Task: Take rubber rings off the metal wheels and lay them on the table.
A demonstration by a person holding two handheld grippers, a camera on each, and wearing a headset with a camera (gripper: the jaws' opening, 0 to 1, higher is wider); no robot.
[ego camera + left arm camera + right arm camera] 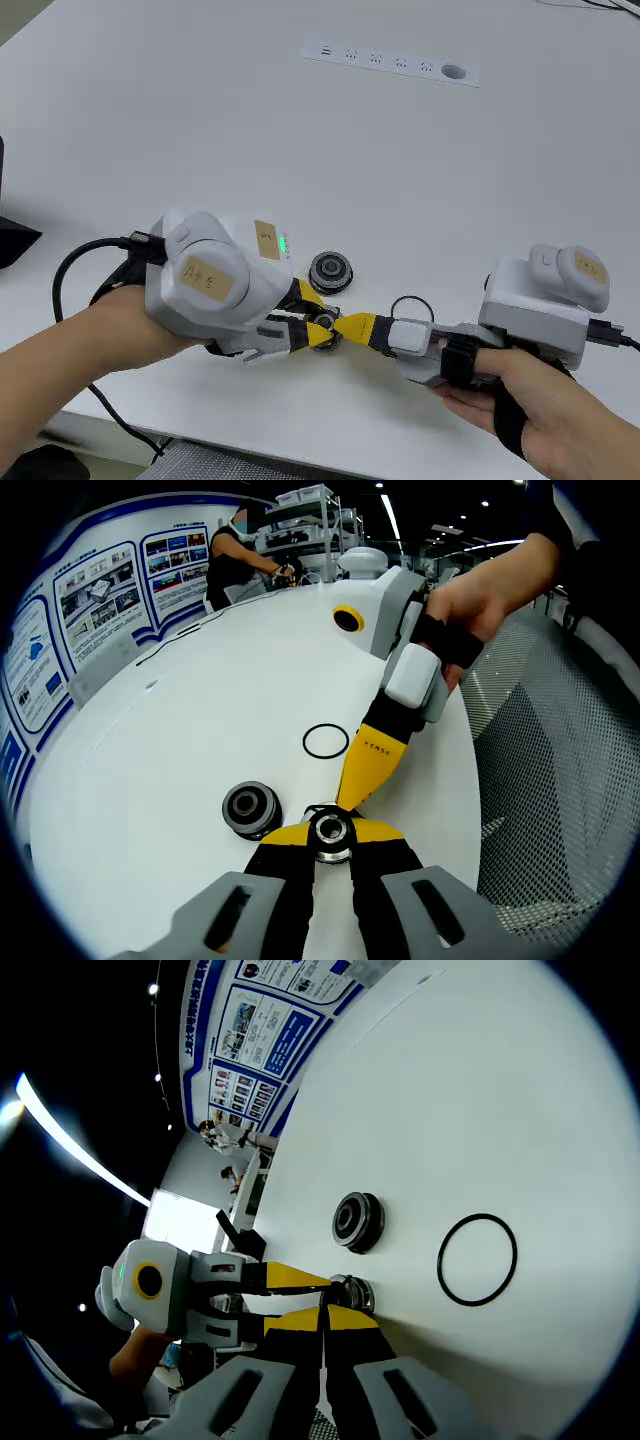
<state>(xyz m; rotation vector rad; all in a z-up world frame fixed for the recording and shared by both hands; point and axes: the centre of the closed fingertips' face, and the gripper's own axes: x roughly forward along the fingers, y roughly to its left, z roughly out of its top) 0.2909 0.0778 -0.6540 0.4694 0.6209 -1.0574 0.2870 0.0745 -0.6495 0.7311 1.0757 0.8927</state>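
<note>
Left gripper (pixel 331 832) is clamped on a small metal wheel (pixel 331 835), jaws pressing it from both sides. I hold it low over the bench (pixel 450 180), close to the near edge, so it cannot turn or slip while the other hand works on it.

Right gripper (pixel 335 1310) comes in from the opposite side with its jaws together, and the yellow tips meet the wheel's rim. I judge it is placed there to catch the rubber ring and peel it away. Whether the tips actually nip the rubber, I cannot tell.

One loose rubber ring (pixel 412 305) lies flat on the bench near that near edge, just behind my right gripper's jaws, so at least one wheel looks done. A second wheel (pixel 331 271) stands a little farther in from the edge, dark around its rim and apart from both grippers. It looks like the next one.
</note>
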